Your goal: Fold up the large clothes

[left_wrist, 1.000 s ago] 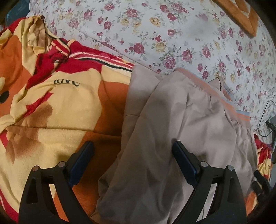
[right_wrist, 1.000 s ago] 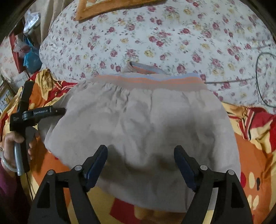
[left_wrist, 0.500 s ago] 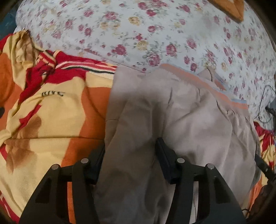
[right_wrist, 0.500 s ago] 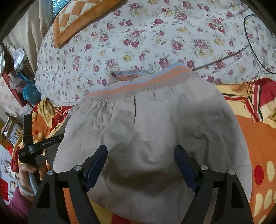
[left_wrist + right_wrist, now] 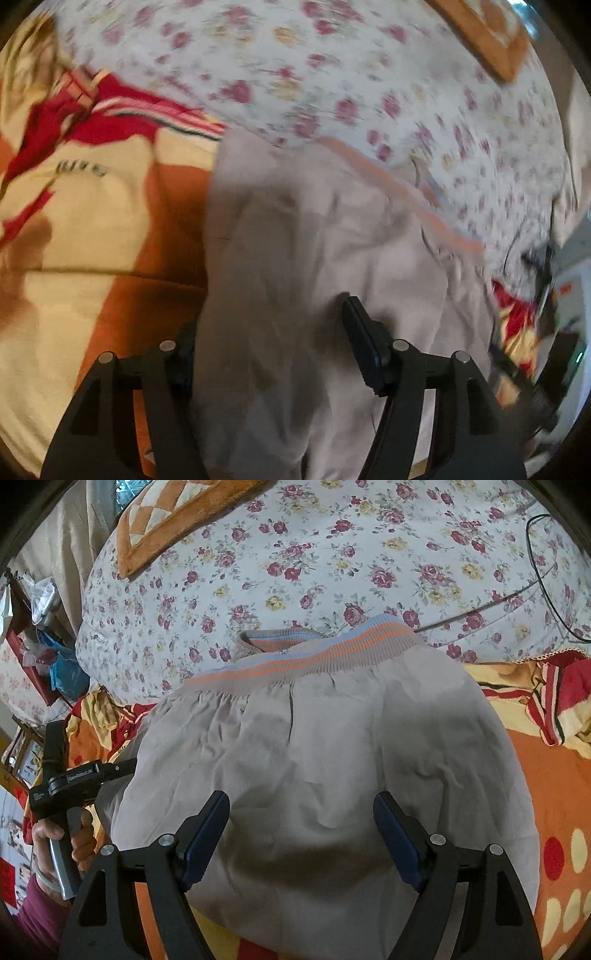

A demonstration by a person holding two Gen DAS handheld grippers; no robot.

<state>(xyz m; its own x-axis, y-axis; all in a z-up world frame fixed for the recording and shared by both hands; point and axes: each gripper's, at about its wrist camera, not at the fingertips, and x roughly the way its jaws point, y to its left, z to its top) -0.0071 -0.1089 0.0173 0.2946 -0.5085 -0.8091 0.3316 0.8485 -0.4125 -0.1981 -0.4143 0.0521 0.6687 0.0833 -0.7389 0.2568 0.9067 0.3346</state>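
Observation:
A beige garment [image 5: 314,775] with a ribbed band striped orange and blue [image 5: 317,653] lies folded on the bed. In the left wrist view it fills the lower middle [image 5: 314,258], blurred. My left gripper [image 5: 269,339] straddles the garment's left edge; the cloth lies between its fingers and covers the left finger, and the jaws stand partly apart. It also shows in the right wrist view [image 5: 110,771], held by a hand at the garment's left side. My right gripper [image 5: 301,830] is open and empty, hovering over the garment's near part.
An orange, yellow and red blanket [image 5: 92,221] covers the bed under the garment. A floral quilt [image 5: 332,572] rises behind, with an orange checked cushion [image 5: 177,513] on it. A black cable [image 5: 535,572] runs at the right. Clutter [image 5: 44,646] stands at the far left.
My left gripper moved onto the garment's left edge and narrowed around the cloth, then widened slightly. The right gripper drew back and tilted, staying open.

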